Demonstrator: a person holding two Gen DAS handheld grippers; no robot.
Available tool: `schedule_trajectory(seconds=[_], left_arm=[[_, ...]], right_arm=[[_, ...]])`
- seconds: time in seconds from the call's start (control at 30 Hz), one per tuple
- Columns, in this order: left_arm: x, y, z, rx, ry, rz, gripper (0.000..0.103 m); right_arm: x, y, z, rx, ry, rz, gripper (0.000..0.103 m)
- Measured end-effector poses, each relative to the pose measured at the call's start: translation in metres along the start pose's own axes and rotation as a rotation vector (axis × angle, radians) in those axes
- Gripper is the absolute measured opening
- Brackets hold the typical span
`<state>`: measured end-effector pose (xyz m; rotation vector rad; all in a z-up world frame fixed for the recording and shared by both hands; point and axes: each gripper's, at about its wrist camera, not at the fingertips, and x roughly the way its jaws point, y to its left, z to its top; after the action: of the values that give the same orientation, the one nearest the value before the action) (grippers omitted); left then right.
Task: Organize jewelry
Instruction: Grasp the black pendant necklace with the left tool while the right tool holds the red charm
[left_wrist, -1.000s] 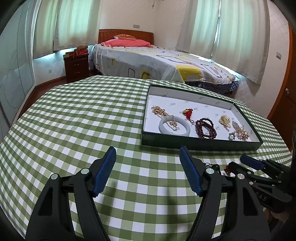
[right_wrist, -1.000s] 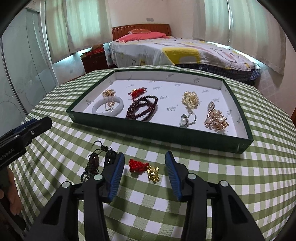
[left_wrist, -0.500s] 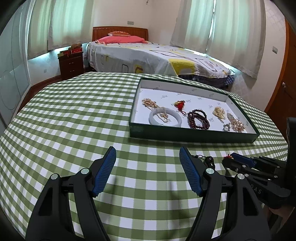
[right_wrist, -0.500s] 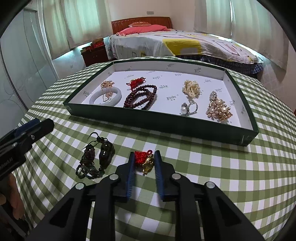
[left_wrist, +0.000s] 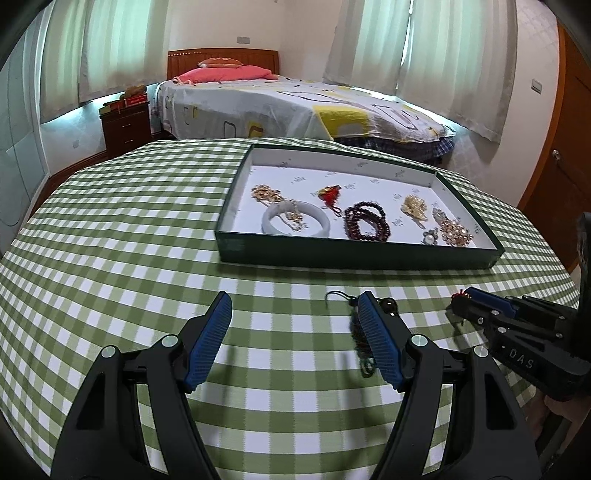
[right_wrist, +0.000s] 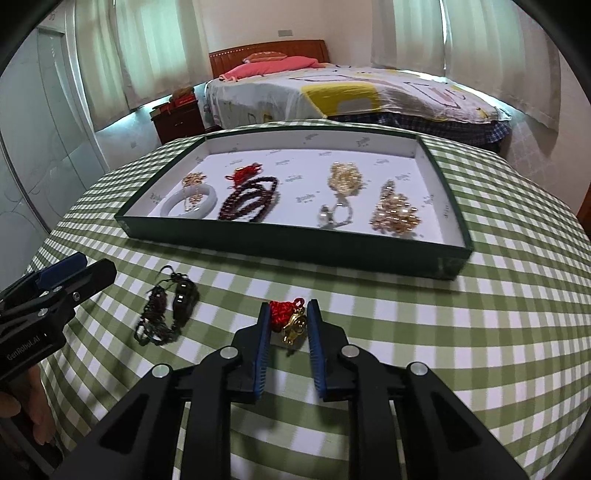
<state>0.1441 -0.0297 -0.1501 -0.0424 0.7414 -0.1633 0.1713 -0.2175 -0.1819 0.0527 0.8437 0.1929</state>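
Bed (left_wrist: 295, 107) with pink pillow (left_wrist: 225, 72) behind checked tablecloth (left_wrist: 110, 229); wooden nightstand (left_wrist: 125, 123) left; curtains (left_wrist: 424, 48) drawn.

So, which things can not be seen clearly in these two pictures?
- Dark tassel pendant: in the left wrist view the left claw's finger covers its middle.
- Gold charm with red knot: in the left wrist view only a red tip shows past the right claw; whether it is lifted off the tablecloth is unclear.
- Pearl ring in the green tray: blurred, details too small.
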Motion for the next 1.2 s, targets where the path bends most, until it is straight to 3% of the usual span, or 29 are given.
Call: schedule_trajectory(seconds=[0.5,0.63,0.93,1.2], left_arm=[[0.019,-0.051,0.0,0.079,0.038,-0.041,0.069],[0.028,-0.059,0.001,0.081,0.056,-0.047,0.065],[0.047,-0.063,0.001,0.071,0.141,-0.052,0.045],[0.046,-0.059,0.0,0.081,0.138,-0.041,0.035]], right_arm=[[-0.015,-0.042,-0.008,0.082,-0.029,-0.038,0.02],[-0.014,-0.05,-0.009,0.105,-0.028,-0.035,0.02],[-0.011,-0.053,-0.012,0.124,-0.025,-0.021,0.02],[-0.011,-0.053,-0.013,0.123,-0.024,-0.021,0.02]])
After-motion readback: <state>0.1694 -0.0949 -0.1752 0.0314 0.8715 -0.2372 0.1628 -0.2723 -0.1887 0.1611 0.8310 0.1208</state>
